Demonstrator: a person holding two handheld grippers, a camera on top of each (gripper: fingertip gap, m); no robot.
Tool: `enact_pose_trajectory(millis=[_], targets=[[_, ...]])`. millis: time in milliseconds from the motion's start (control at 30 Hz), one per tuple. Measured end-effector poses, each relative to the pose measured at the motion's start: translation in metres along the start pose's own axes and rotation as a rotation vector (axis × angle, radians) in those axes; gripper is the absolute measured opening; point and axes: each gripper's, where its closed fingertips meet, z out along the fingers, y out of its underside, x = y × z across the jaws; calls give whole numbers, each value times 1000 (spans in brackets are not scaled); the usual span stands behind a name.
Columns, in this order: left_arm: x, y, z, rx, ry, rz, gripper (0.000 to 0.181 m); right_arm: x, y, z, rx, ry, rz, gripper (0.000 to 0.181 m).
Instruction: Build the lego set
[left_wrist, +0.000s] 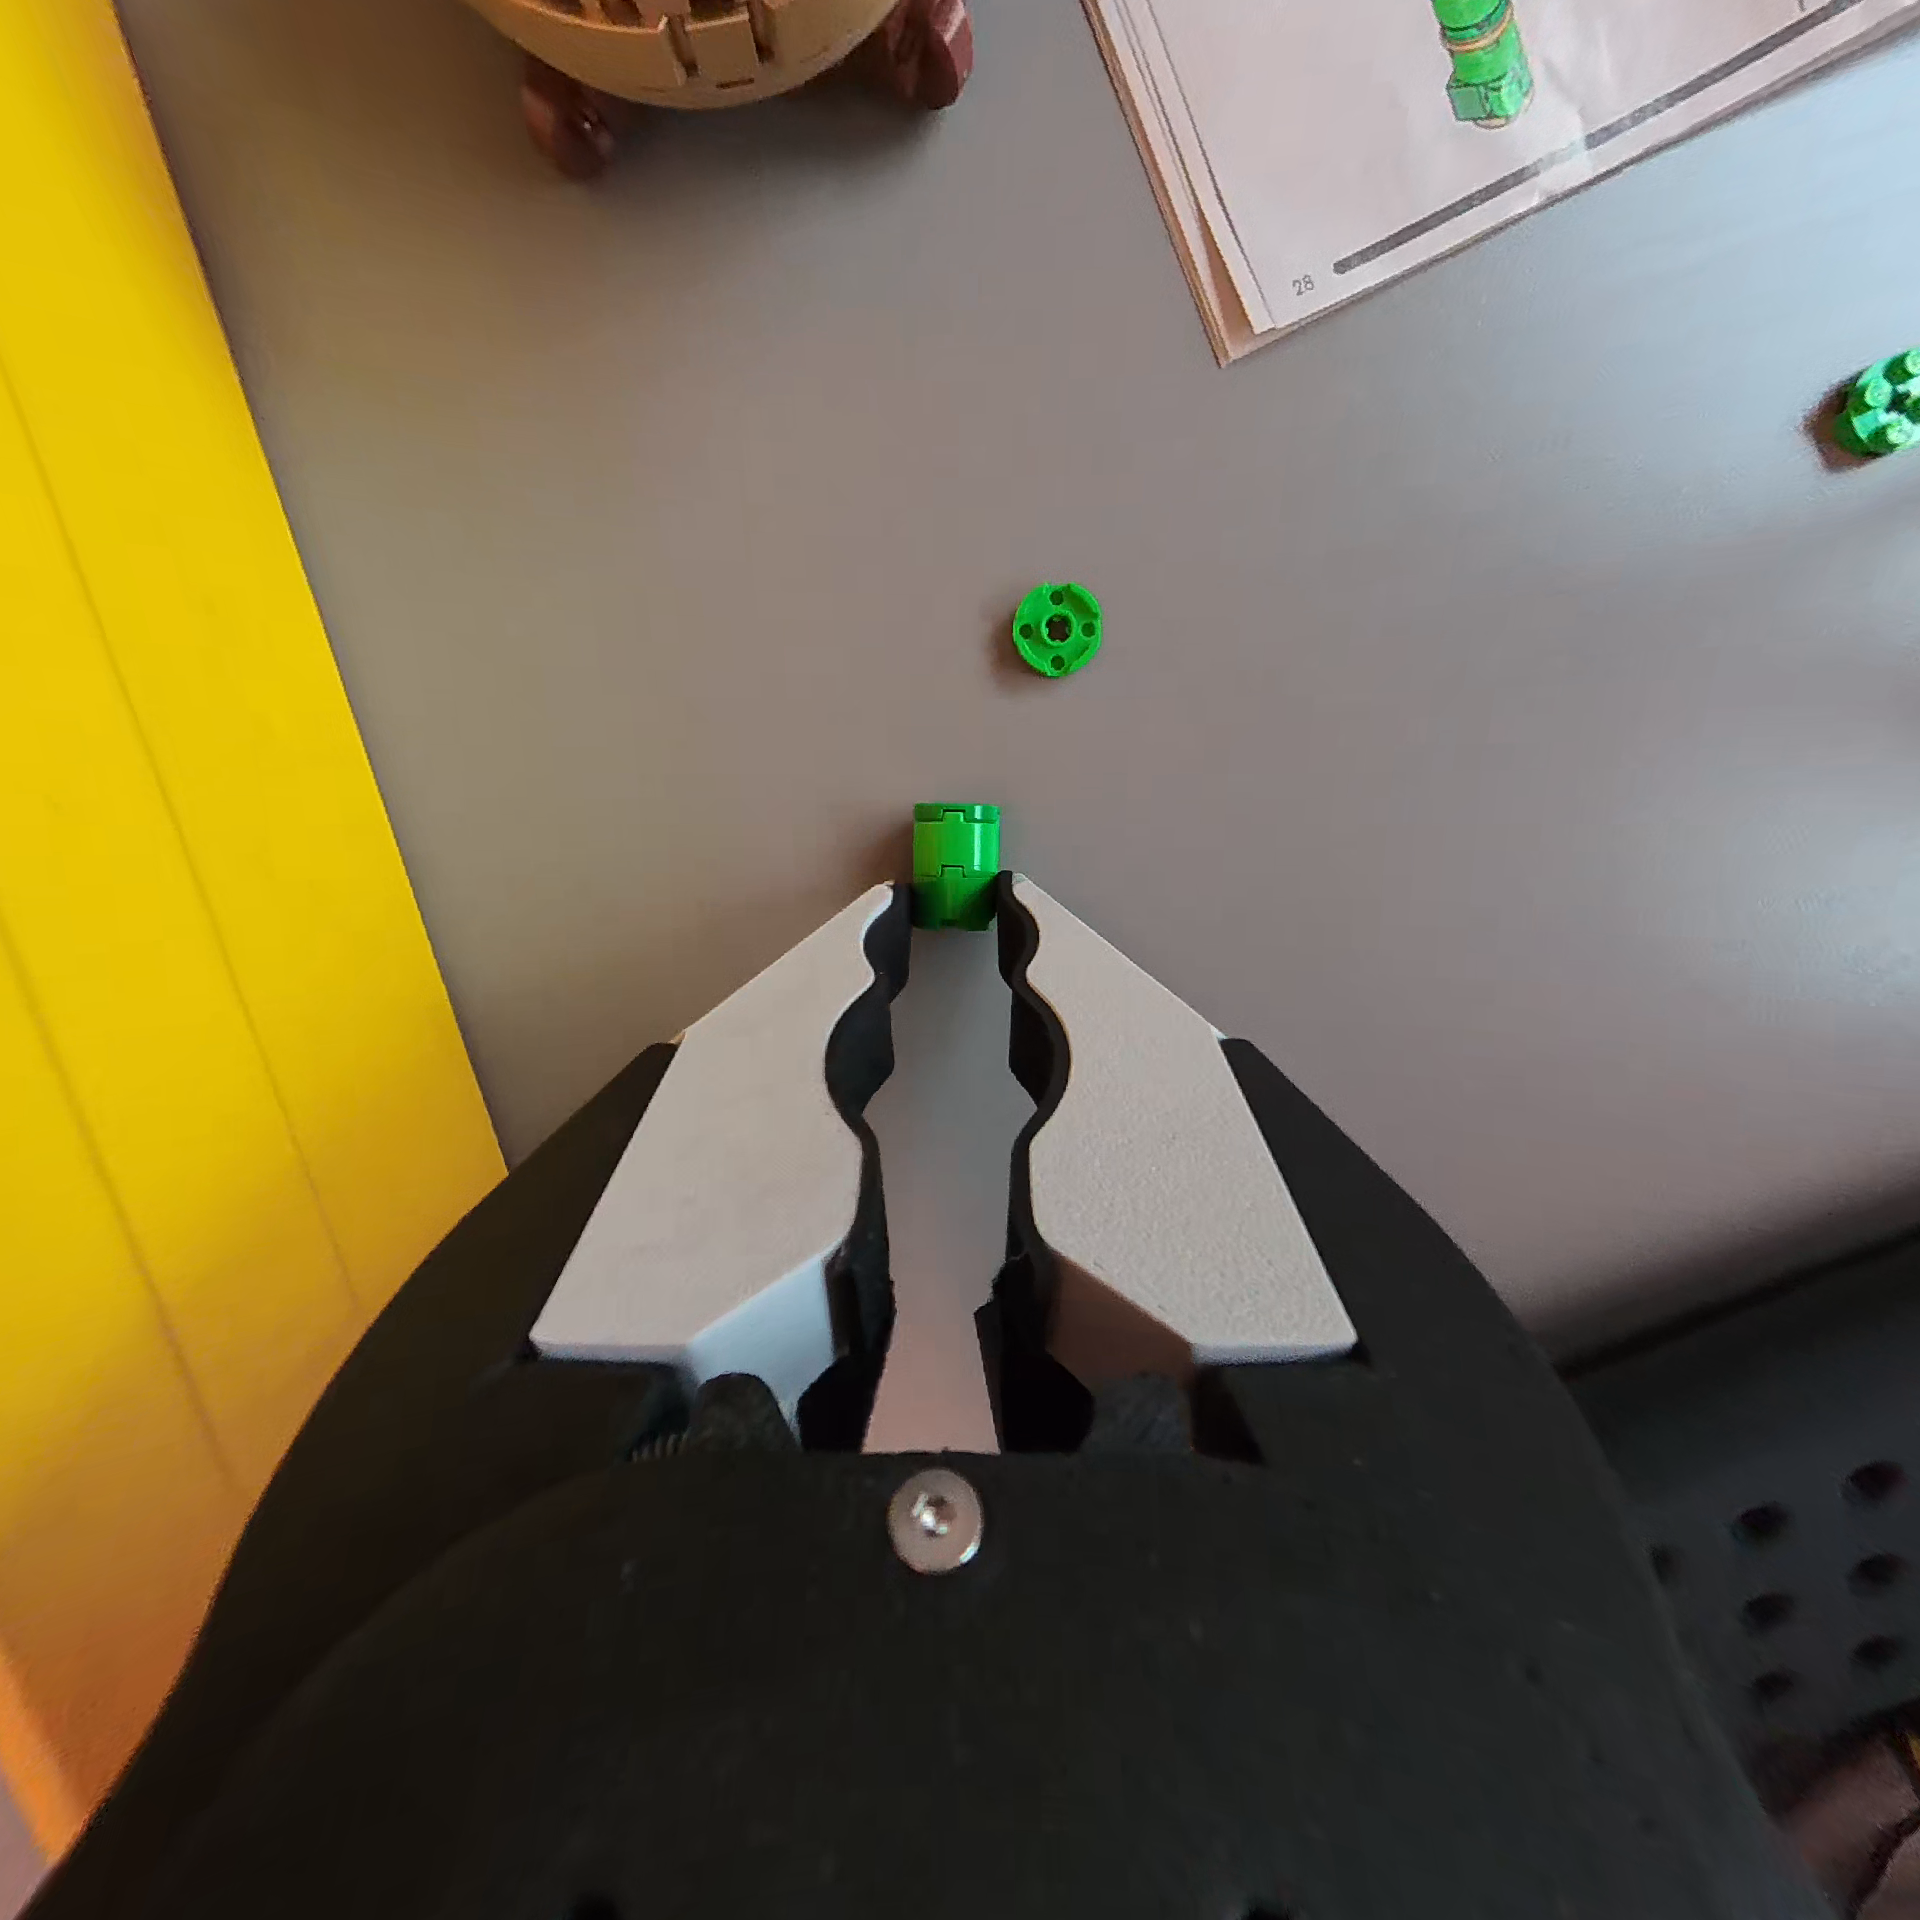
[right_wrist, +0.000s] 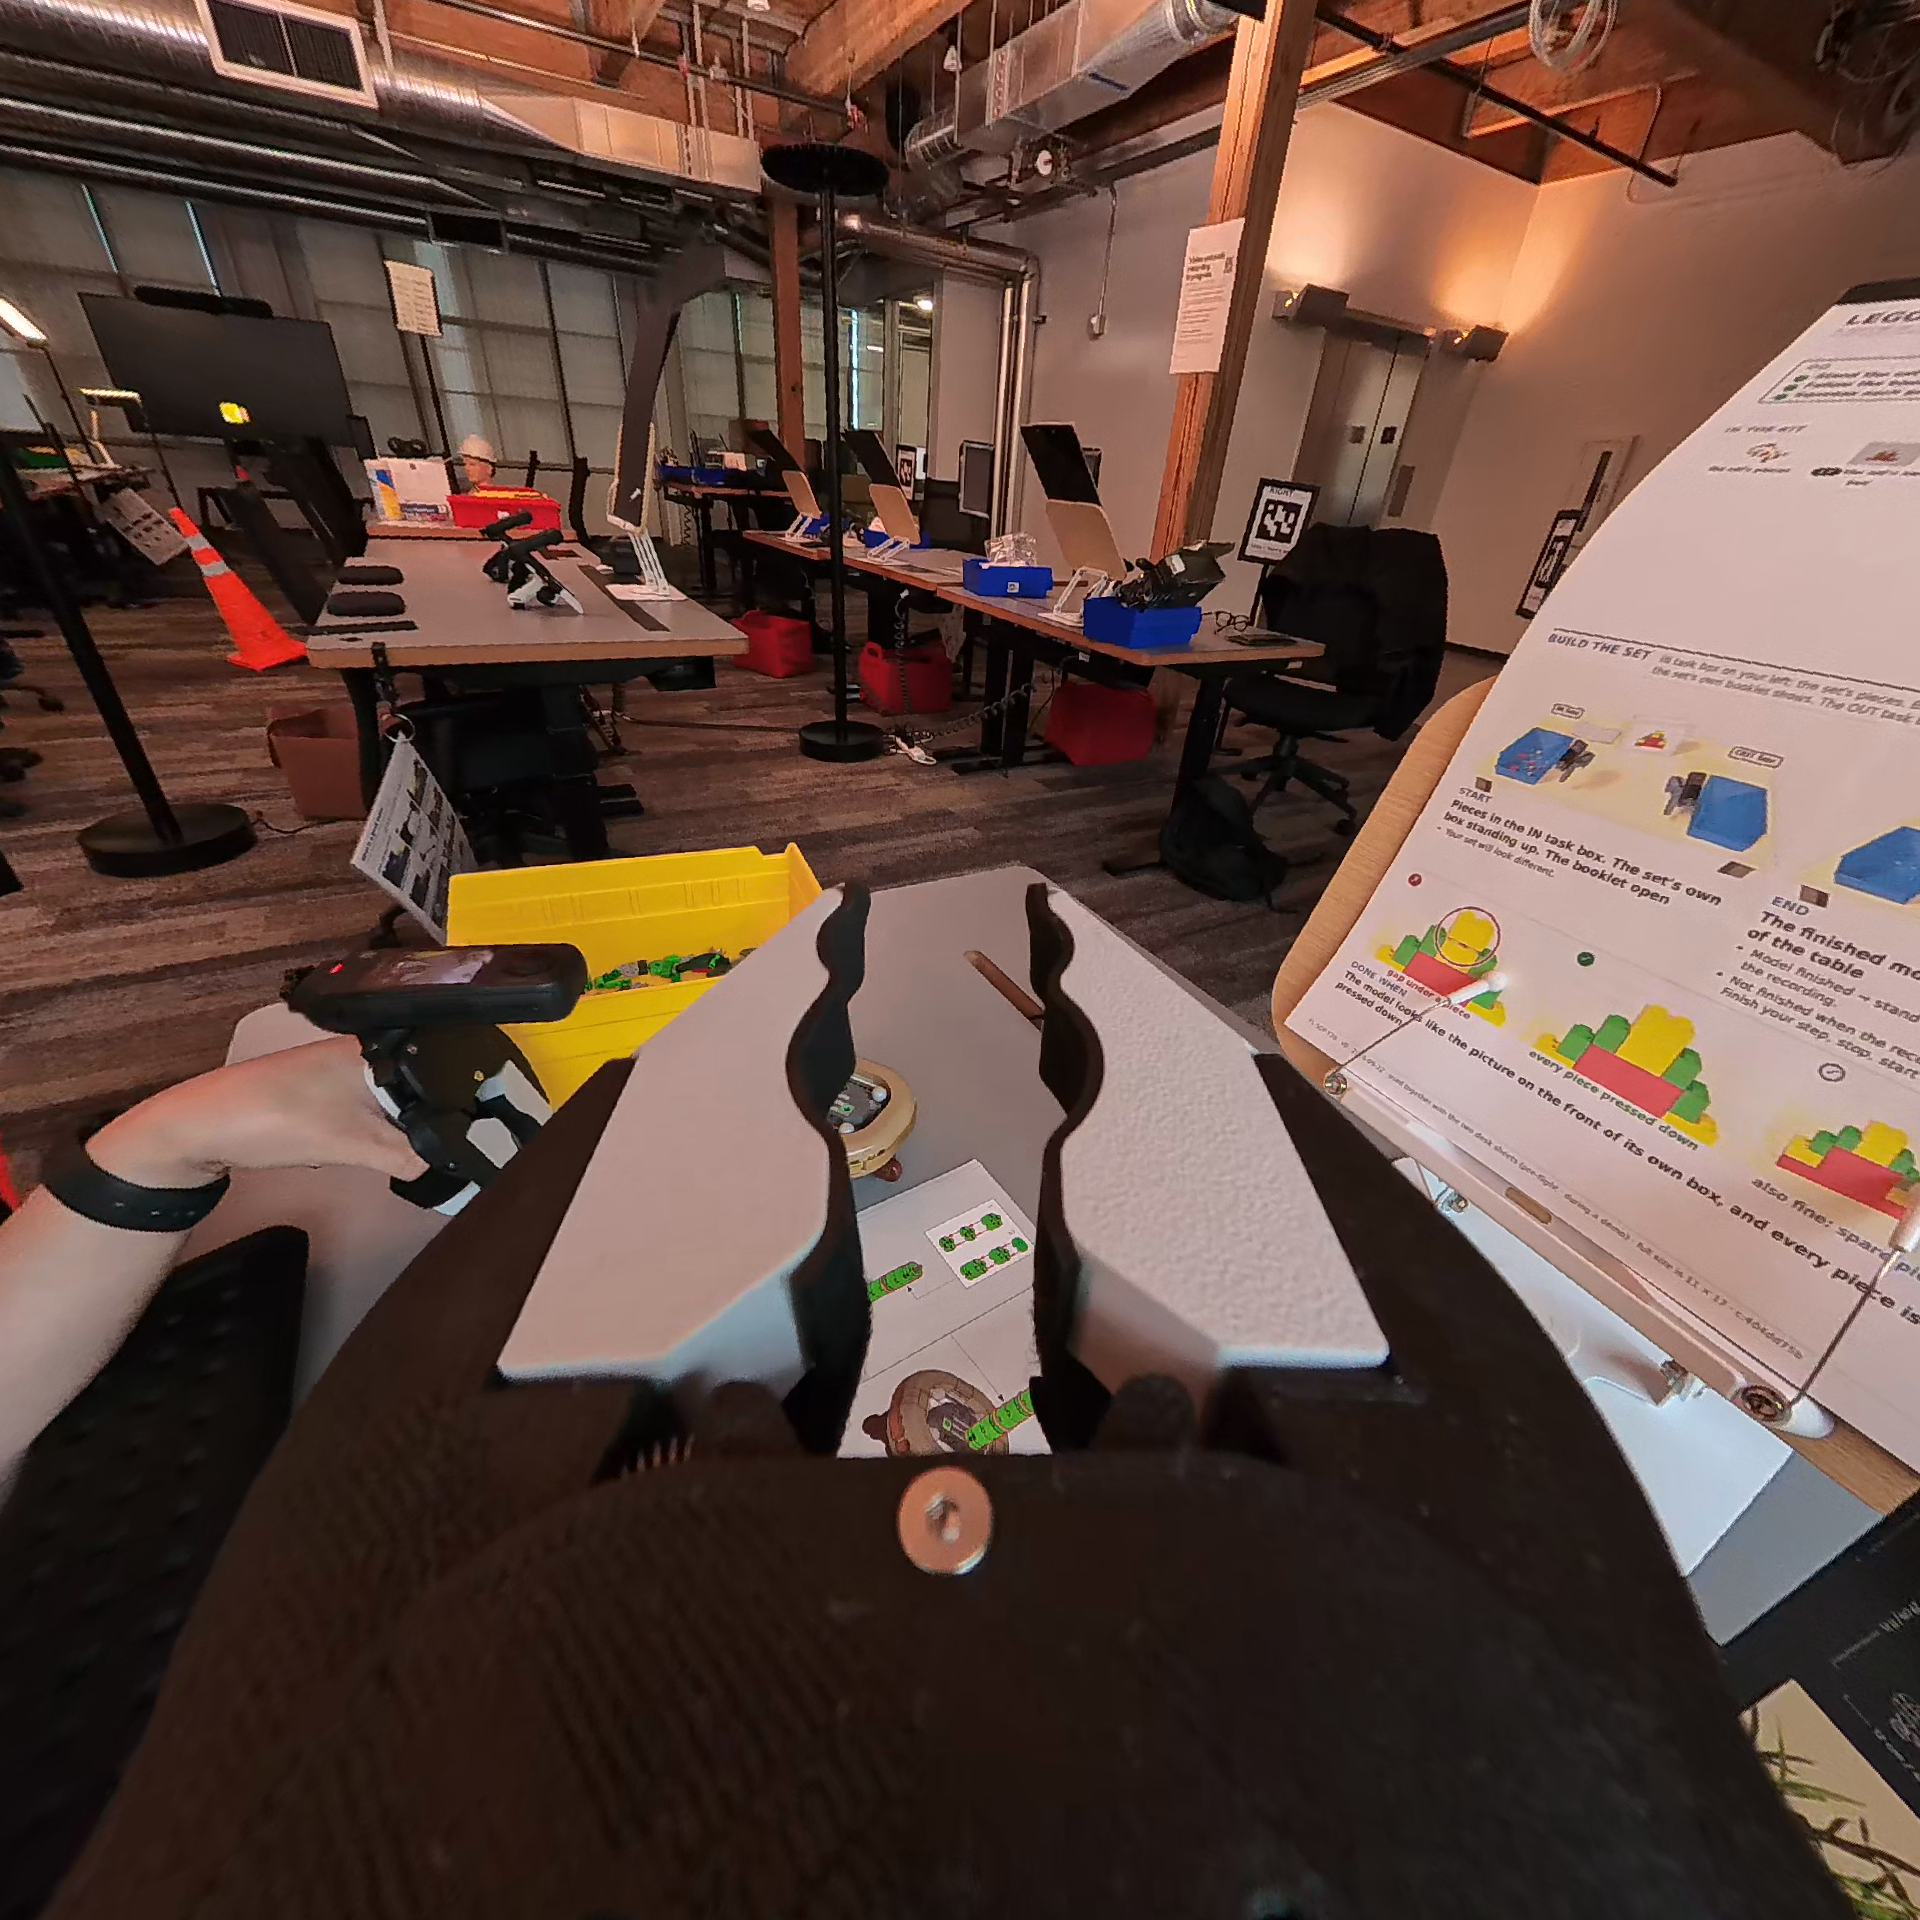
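In the left wrist view my left gripper (left_wrist: 954, 902) is shut on a small stack of green round bricks (left_wrist: 955, 857), pinched at the fingertips just above the grey table (left_wrist: 623, 520). A loose green round plate (left_wrist: 1057, 629) lies on the table just beyond it. Another green round piece (left_wrist: 1883, 416) lies at the right edge. The tan round model on brown feet (left_wrist: 717, 52) stands at the top. In the right wrist view my right gripper (right_wrist: 948, 914) is open and empty, held high above the table over the open booklet (right_wrist: 956, 1247). The left gripper (right_wrist: 436, 1049) shows there in a hand.
A yellow bin (left_wrist: 135, 831) runs along the table's left side; in the right wrist view the yellow bin (right_wrist: 623, 914) holds several green pieces. The instruction booklet (left_wrist: 1455, 156) lies at the top right. An instruction sheet on a stand (right_wrist: 1662, 935) rises at the right. Some 45 cm of space lies between my two pairs of fingers. The right gripper is farther from the loose green round plate (left_wrist: 1057, 629), some 40 cm, than the left, some 5 cm.
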Motion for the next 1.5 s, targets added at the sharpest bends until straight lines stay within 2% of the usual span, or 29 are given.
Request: enact_pose_trajectory(millis=[133,267,367,467,633,733,933,1133,1500], targets=[[13,-11,-6,38,90,20,15,0,0,-2,2,-10,13,29],[25,-44,-29,198,142,50,15,-3,2,2,-1,-40,22,29],[22,-75,-54,327,114,73,15,-10,8,9,-31,-73,23,29],[36,-109,-90,451,178,130,15,-15,16,15,-75,-92,-4,29],[46,-158,-140,508,200,215,15,-16,29,22,-139,-81,-73,29],[58,-183,-159,538,225,239,15,-14,31,23,-149,-74,-69,29],[53,-206,-161,577,192,219,15,-6,28,21,-114,-52,-45,27],[36,-205,-142,523,191,207,15,-8,32,29,-129,-35,-57,26],[58,-213,-145,565,324,233,15,-35,27,30,-112,-3,-147,26]])
